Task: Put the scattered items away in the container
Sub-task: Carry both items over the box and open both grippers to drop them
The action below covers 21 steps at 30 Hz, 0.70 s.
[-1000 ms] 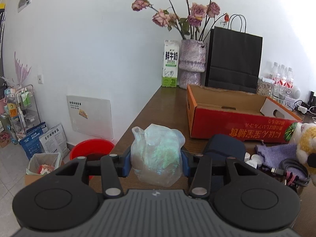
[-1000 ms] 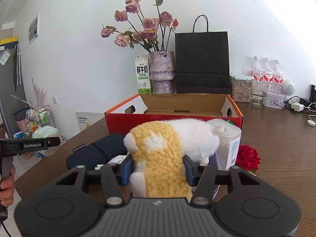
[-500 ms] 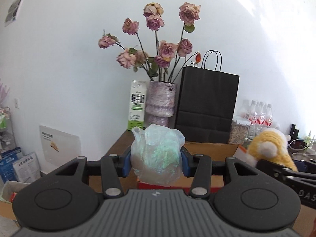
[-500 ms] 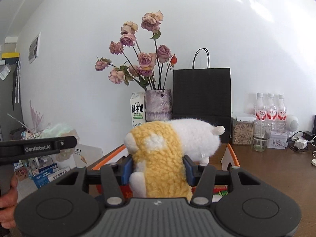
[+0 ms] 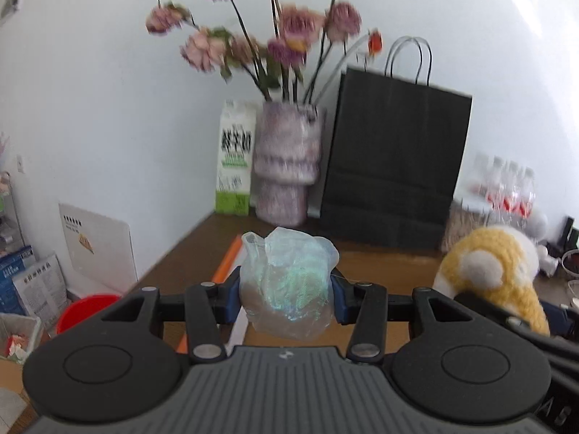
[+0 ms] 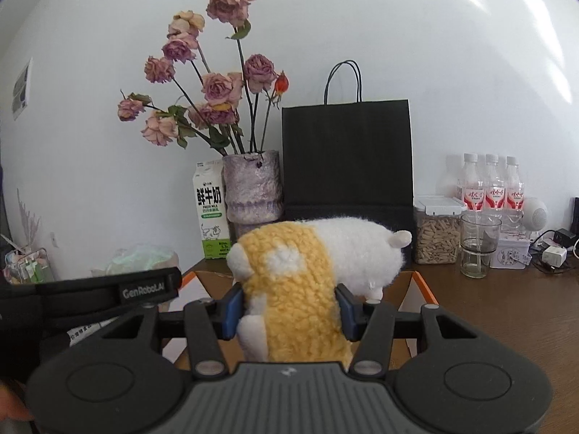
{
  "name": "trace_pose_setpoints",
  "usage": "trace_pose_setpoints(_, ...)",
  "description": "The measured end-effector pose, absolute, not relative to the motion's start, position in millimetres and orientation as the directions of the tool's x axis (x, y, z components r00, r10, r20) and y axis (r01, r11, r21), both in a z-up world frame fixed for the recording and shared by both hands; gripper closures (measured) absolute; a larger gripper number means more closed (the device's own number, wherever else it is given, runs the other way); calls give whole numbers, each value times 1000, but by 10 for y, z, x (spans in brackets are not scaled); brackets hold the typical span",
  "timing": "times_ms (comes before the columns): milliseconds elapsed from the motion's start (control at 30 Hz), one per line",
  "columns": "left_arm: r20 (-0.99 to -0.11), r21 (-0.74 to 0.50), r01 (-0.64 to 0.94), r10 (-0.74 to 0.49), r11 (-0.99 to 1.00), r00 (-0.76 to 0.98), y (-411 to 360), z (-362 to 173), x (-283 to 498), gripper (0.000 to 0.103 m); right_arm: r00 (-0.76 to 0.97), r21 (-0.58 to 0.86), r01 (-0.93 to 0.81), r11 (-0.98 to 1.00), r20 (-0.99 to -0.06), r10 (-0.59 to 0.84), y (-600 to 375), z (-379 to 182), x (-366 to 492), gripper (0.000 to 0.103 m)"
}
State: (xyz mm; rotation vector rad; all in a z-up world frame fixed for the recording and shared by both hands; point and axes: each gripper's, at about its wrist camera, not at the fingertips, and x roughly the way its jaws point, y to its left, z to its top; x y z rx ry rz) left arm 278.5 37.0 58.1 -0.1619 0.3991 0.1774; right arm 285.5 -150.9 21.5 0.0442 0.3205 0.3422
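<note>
My left gripper [image 5: 286, 298] is shut on a crumpled clear plastic bag [image 5: 287, 282] and holds it above the near left corner of the orange cardboard box [image 5: 226, 264]. My right gripper [image 6: 287, 313] is shut on a yellow and white plush toy [image 6: 300, 282] and holds it over the box [image 6: 421, 287]. The plush also shows at the right of the left wrist view [image 5: 488, 275]. The left gripper with its bag shows at the left of the right wrist view [image 6: 141, 264].
Behind the box stand a milk carton [image 6: 211, 217], a vase of dried roses [image 6: 253, 191] and a black paper bag [image 6: 347, 159]. At the right stand a food jar [image 6: 436, 231], a glass [image 6: 479, 246] and water bottles [image 6: 490, 184]. A red bucket [image 5: 85, 311] is on the floor.
Both grippers have risen from the table with their loads and moved forward over the box. The left wrist view has tilted down slightly and is motion-blurred.
</note>
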Motion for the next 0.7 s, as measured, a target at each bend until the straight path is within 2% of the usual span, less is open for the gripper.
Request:
trace_pose_setpoints(533,-436,-60,-209,163,976,885,304,434,2788,53,880,95,-298,950,-358,312,-1514,86,2904,52)
trace_pose_setpoints(600,-430,-45,-221,180,974,885,301,457,2751,43,885,87,-288,954,-357,300,-1516,85,2888,49)
trace_pose_setpoints(633,-424,-33,-221,187,975,886,294,474,2730,22,889,83,-280,956,-353,291,-1524,87,2875,45)
trace_pose_setpoints(667,-418,-16,-231,204,973,885,283,486,2717,6,895,74,-271,960,-347,280,-1530,91,2862,35)
trace_pose_setpoints(700,-406,0,-264,241,964,881,282,493,2706,0,901,62,-259,964,-344,264,-1534,94,2848,27)
